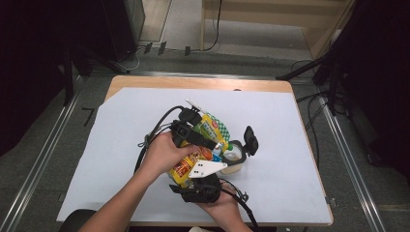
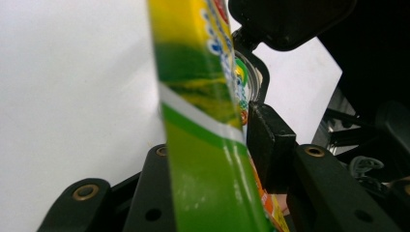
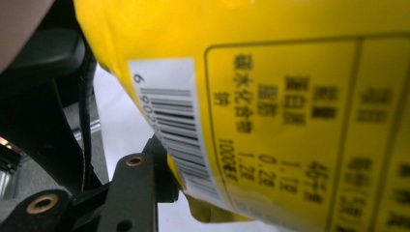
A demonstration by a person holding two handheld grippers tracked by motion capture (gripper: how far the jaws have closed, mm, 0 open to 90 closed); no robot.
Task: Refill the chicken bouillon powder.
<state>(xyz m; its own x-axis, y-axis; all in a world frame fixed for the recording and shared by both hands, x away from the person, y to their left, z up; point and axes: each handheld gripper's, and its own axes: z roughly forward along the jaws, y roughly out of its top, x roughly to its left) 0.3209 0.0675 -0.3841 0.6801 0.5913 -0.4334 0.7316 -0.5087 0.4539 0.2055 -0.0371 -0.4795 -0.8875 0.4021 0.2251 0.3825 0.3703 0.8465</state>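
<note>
Yellow and green plastic marks the snack bag [image 1: 205, 140], which is up off the bench [image 1: 290, 193] between the two tools, over the white sheet [image 1: 121, 159] near its middle. The left tool [image 1: 196, 131] has its jaws on either side of the bag's thin edge; in the left gripper view the bag [image 2: 208, 159] runs up between them and seems pinched, though the pad contact is hard to make out. The right tool [image 1: 200, 186] comes from the near side, with its grey plate showing in the high view. In the right gripper view the bag's yellow back with its barcode [image 3: 290, 121] lies across the jaws; one jaw is against it, the other is hidden, so I cannot tell whether this tool grips or merely props.

A small jar [image 1: 234, 157] with its black lid flipped open stands on the sheet just right of the bag.

By my reading, the bag has been picked up and is shared between both tools, mid-handling. It looks sealed, so opening, turning or setting it down is probably left to do. What the jar is for is unclear.
</note>
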